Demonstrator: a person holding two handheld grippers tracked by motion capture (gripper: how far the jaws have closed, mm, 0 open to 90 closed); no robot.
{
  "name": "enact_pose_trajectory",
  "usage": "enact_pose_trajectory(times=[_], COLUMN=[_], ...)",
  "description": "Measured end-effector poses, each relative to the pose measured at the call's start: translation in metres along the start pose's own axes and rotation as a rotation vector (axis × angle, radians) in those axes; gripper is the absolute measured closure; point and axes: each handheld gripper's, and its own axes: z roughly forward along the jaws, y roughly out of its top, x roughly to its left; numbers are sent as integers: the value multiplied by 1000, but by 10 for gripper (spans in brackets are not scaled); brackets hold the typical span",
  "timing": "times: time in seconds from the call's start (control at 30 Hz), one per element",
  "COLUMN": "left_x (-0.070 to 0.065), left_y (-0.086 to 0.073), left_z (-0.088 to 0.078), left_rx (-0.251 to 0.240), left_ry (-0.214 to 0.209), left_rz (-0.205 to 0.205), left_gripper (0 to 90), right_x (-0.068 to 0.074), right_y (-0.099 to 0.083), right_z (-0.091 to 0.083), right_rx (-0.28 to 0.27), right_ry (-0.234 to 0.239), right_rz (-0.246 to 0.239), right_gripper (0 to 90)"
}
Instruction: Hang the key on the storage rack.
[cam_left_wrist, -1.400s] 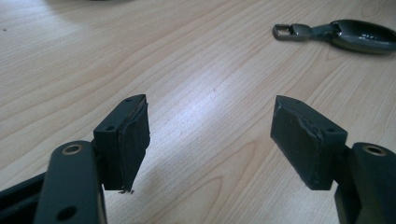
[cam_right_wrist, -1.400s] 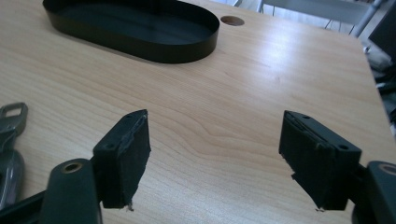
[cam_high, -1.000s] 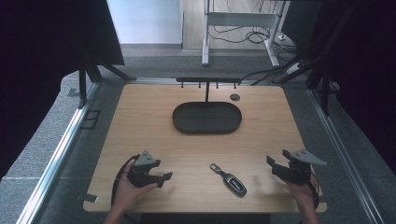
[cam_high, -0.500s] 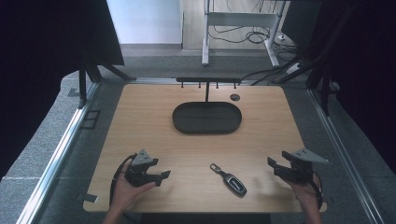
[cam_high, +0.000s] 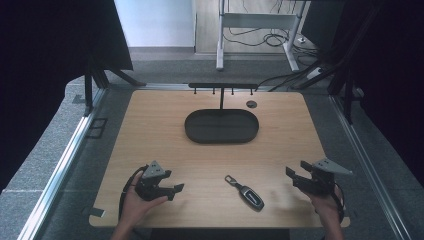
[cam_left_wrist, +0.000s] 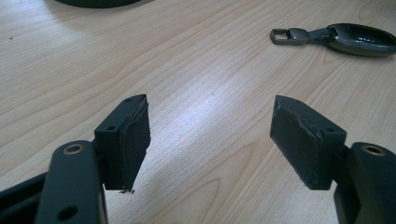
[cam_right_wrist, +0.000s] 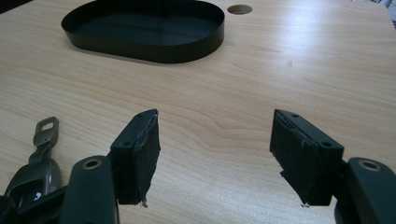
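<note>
High view, table: A pale wooden table (cam_high: 150, 130) was seen from above, with a person's forearms coming in from the bottom edge.
High view, tray: A black oval tray (cam_high: 221, 126) sat at the middle of the table, with nothing in it, below a thin black rack with small hooks (cam_high: 222, 86).
High view, key fob: A dark car key fob (cam_high: 245, 192) with a metal loop lay flat near the front edge, between the two hands and well apart from the tray.
High view, left hand-held gripper: The left hand-held gripper (cam_high: 176, 189) rested low at the front left, aimed toward the key fob.
High view, right hand-held gripper: The right hand-held gripper (cam_high: 293, 173) sat at the front right, near the key fob but not touching it.
Left gripper view: The jaws stood released and wide, nothing between them; the key fob (cam_left_wrist: 336, 37) lay ahead at the upper right.
Right gripper view: The jaws had just been closing slightly yet stayed released, with bare wood between them; the key fob (cam_right_wrist: 35, 163) lay just beside the left jaw, the tray (cam_right_wrist: 144, 29) beyond.
Step in hand: Likely the start of a pick-up, before any grasp.
Next move: One gripper would need to straddle the key fob, clench, then carry it, probably to the tray.
</note>
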Motion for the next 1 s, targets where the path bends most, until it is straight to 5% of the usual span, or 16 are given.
enact_pose_trajectory(times=[0.47, 0.7, 1.0], left_x=[2, -2, 2], left_y=[0, 1, 1], left_z=[-1, 1, -7], left_rx=[-1, 8, -14], left_ry=[5, 3, 19], left_rz=[-1, 5, -13], left_gripper=[294, 294, 295], right_x=[3, 13, 24], right_y=[11, 18, 39], right_z=[-11, -14, -13], right_rx=[-40, -34, -9], right_ry=[16, 79, 90], right_rz=[30, 8, -43], right_gripper=[362, 366, 375])
